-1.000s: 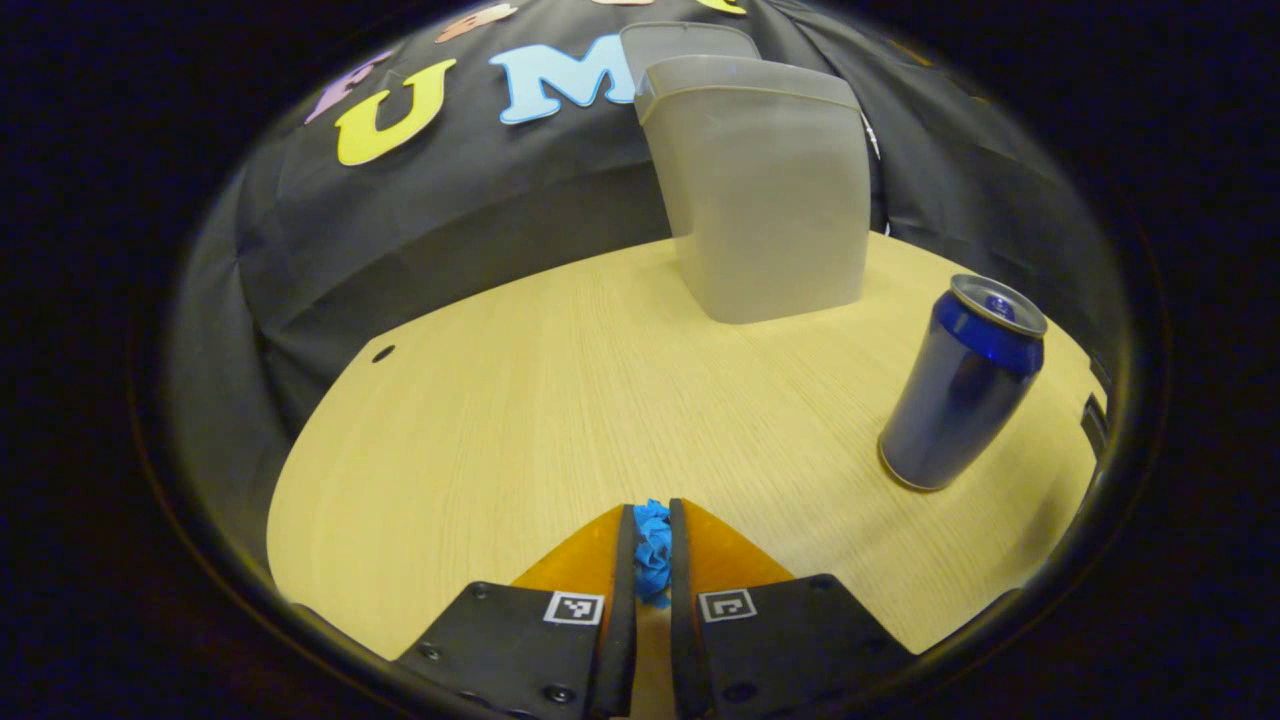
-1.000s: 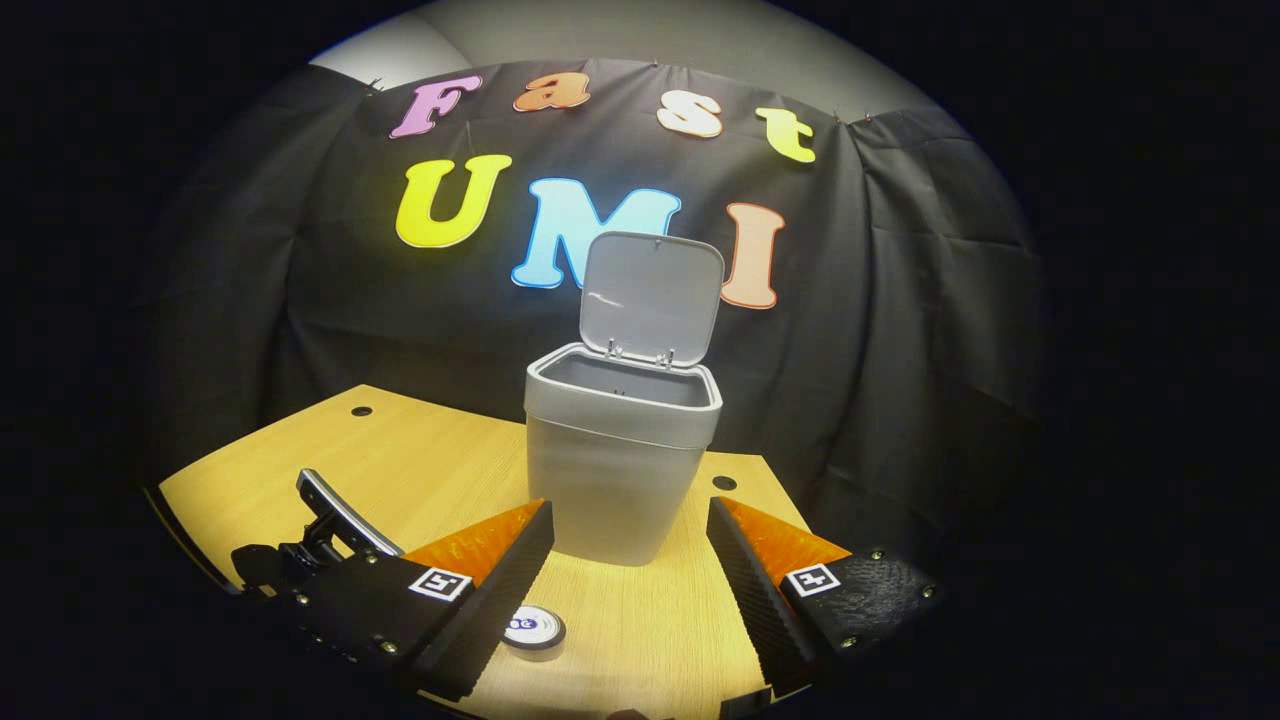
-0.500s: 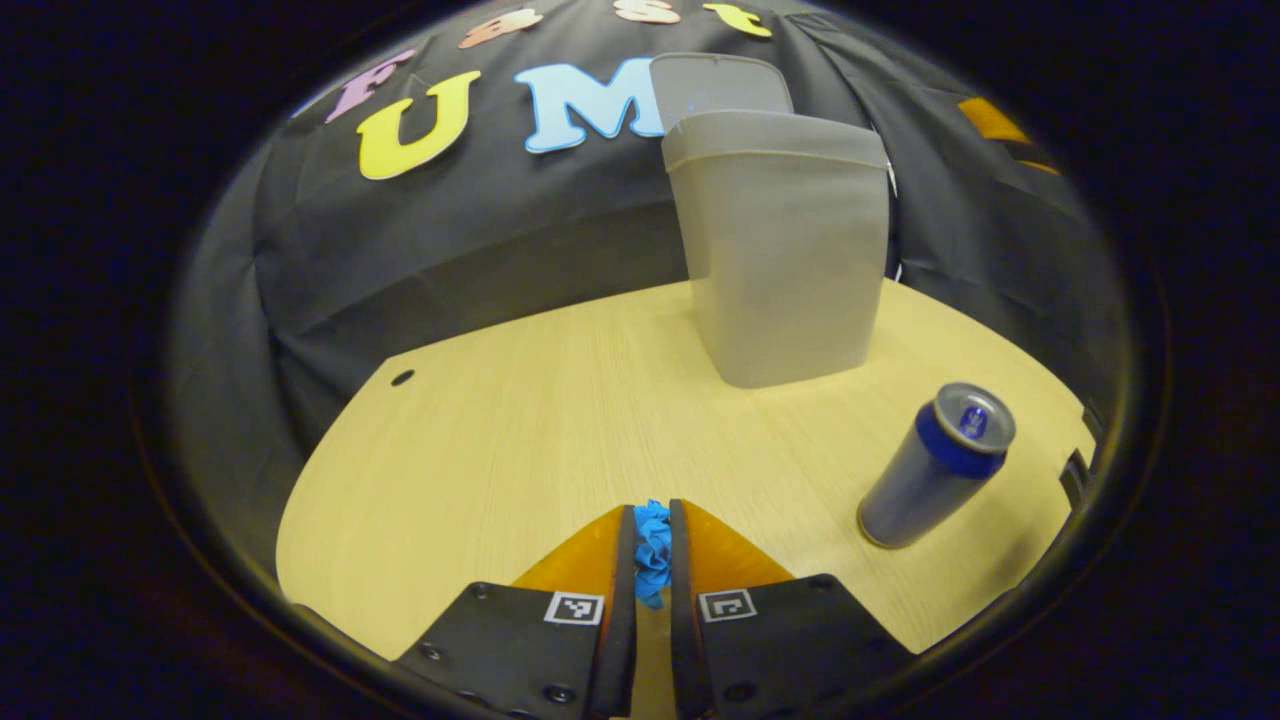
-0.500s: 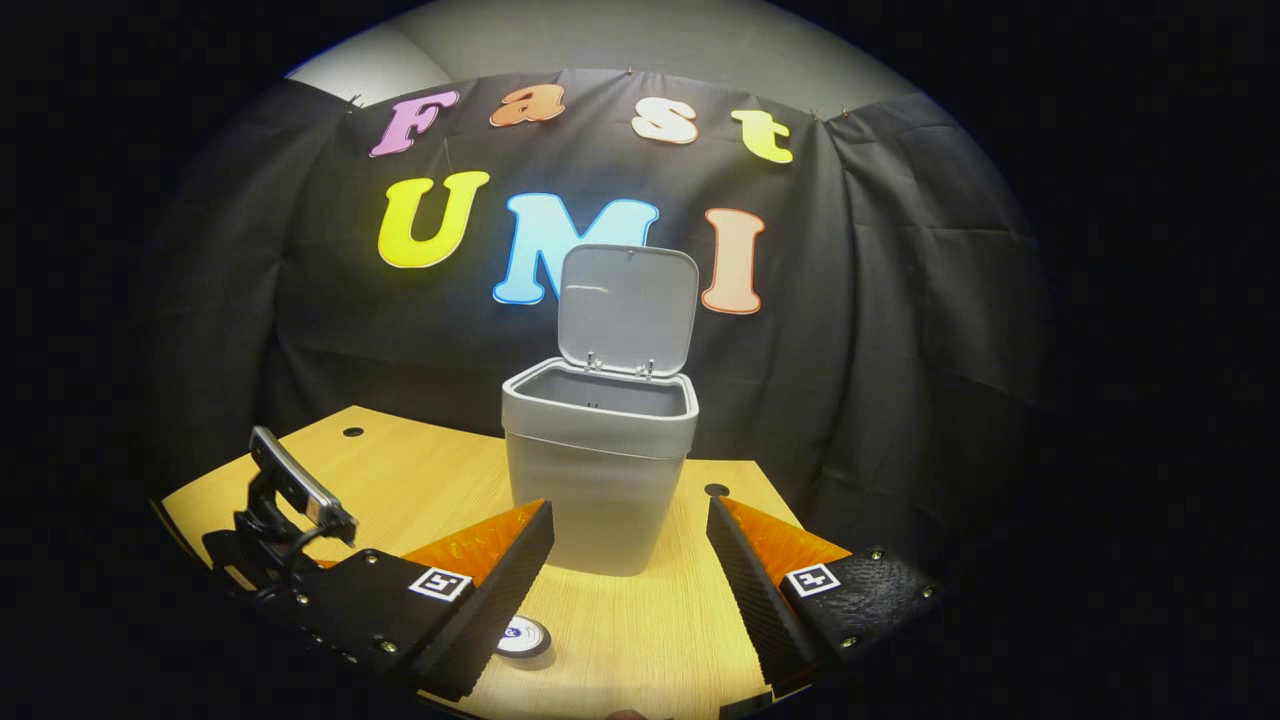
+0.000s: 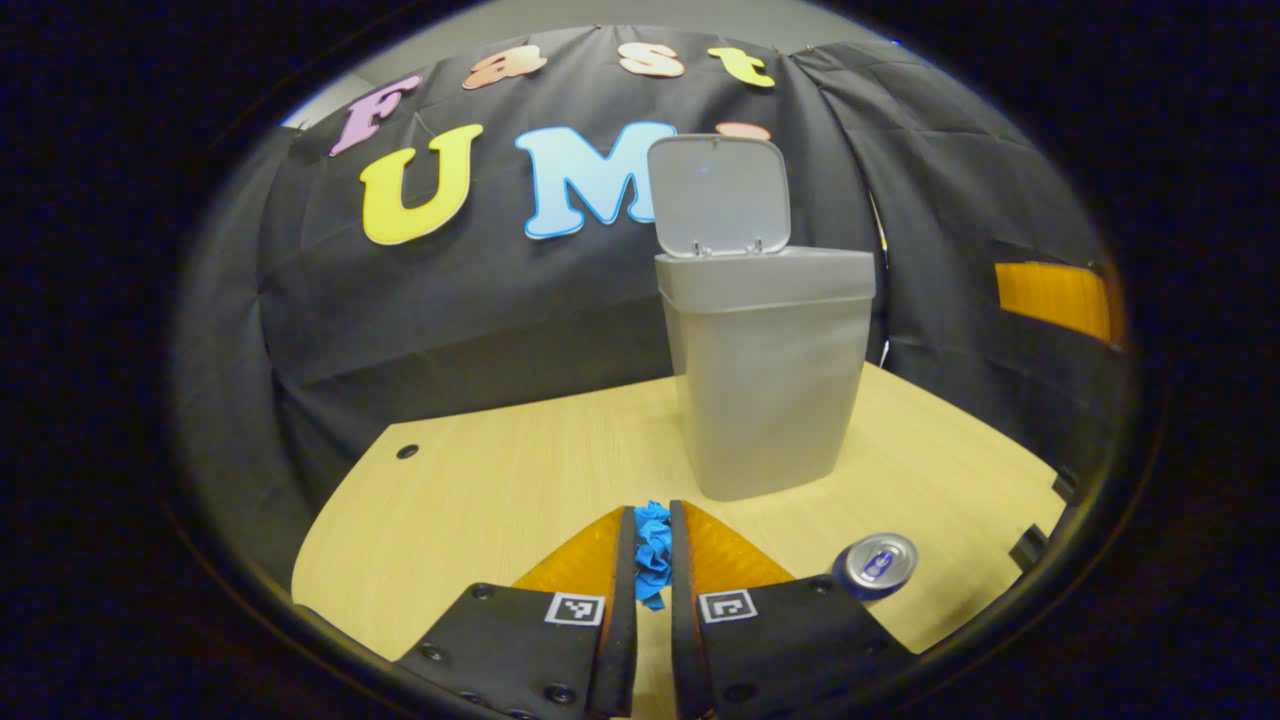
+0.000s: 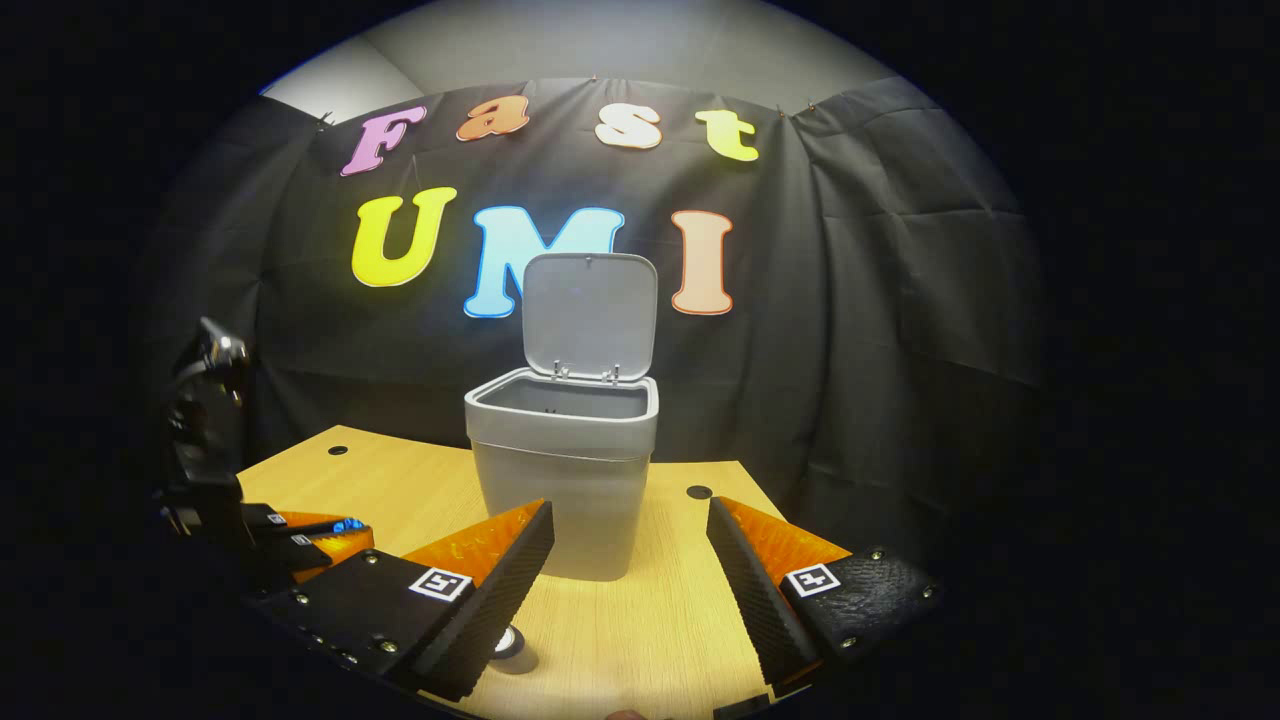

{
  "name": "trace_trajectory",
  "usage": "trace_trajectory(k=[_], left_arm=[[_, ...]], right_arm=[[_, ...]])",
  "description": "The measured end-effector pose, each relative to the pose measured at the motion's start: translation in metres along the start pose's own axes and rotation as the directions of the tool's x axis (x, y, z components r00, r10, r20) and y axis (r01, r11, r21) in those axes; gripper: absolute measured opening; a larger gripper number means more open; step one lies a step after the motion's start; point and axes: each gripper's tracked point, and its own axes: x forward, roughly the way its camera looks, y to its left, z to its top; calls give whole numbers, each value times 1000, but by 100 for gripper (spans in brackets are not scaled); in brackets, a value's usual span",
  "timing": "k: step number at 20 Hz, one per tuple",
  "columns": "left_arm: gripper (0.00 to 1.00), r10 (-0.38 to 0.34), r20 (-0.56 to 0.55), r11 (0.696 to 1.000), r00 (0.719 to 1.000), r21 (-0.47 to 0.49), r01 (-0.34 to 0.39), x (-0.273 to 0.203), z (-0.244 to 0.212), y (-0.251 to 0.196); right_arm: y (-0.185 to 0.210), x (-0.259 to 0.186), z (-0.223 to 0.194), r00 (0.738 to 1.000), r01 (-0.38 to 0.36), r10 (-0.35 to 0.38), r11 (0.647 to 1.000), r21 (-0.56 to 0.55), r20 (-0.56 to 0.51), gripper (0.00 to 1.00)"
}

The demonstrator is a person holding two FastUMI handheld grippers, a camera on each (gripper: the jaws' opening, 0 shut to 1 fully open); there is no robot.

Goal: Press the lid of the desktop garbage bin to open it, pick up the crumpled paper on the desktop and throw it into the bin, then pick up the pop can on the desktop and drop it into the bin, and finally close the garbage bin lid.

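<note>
Blue crumpled paper clamped between nearly closed left tongs above wooden table, right tongs spread wide and empty, grey bin upright on table, lid raised, pop can beside left tongs.

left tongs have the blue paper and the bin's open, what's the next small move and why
Probably carry the left tongs forward and up over the bin. They are shut on the crumpled paper, the lid stands open, and the bin's rim sits ahead of the tongs.
</note>
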Motion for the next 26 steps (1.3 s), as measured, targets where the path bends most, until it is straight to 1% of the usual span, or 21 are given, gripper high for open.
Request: trace_trajectory(k=[2,6,10,12,17,20,23,26], left_arm=[[21,-21,49,1000,999,-10,21,2,30,-6],[20,-41,141,999,989,-4,42,10,83,-10],[20,-62,204,998,977,5,63,24,128,-14],[20,-85,236,996,968,-16,91,32,150,-21],[20,-110,318,991,941,-38,129,54,203,-29],[20,-125,355,988,927,-41,149,70,227,-32],[20,-143,379,985,914,-38,169,86,240,-39],[20,-162,373,982,914,-28,185,108,239,-49]], right_arm=[[-6,0,-2,1000,11,-11,1000,8,-2,99],[-17,3,-8,1000,29,-29,999,24,-12,98],[-25,7,-6,999,50,-50,998,35,-8,98],[-28,8,-7,998,57,-57,998,32,-8,98],[-34,13,-12,997,74,-74,997,28,-21,98],[-40,14,-13,995,93,-92,995,34,-27,98],[-44,14,-18,993,112,-111,993,22,-39,98],[-45,11,-21,991,122,-121,992,14,-53,98]])
